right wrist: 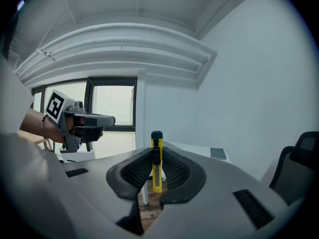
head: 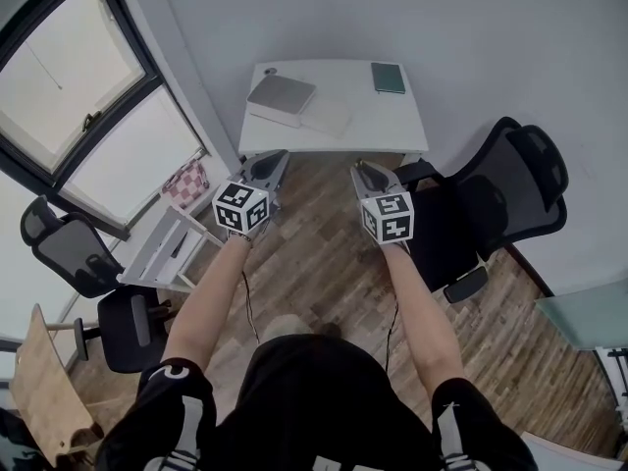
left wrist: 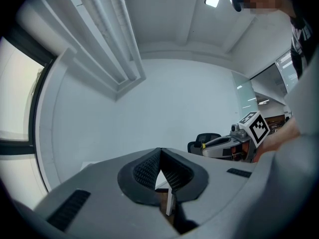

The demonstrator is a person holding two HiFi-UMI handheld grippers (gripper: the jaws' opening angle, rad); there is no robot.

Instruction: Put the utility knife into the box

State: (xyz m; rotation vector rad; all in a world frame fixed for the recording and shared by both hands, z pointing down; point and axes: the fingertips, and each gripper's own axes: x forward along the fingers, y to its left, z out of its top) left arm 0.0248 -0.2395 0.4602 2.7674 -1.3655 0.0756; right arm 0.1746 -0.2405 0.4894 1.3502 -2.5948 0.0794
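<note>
Yellow utility knife [right wrist: 156,162] sat pinched in right gripper [right wrist: 156,156], long axis upright, black end above pads. Box [head: 281,98] lay ahead on table [head: 388,126], leftward. Left gripper [left wrist: 160,157] pressed together, empty.

On the bench [head: 383,126] the box [head: 282,99] lies at nine o'clock, a notebook [head: 389,78] at two; an office chair [head: 500,204] stands off its four o'clock.

Right gripper view: the utility knife [right wrist: 157,156] has its flanks under the pads [right wrist: 175,169], blade end unreadable. Head view: it's hidden behind the right gripper [head: 363,170]. Box [head: 282,99] is too small to tell open or closed.
</note>
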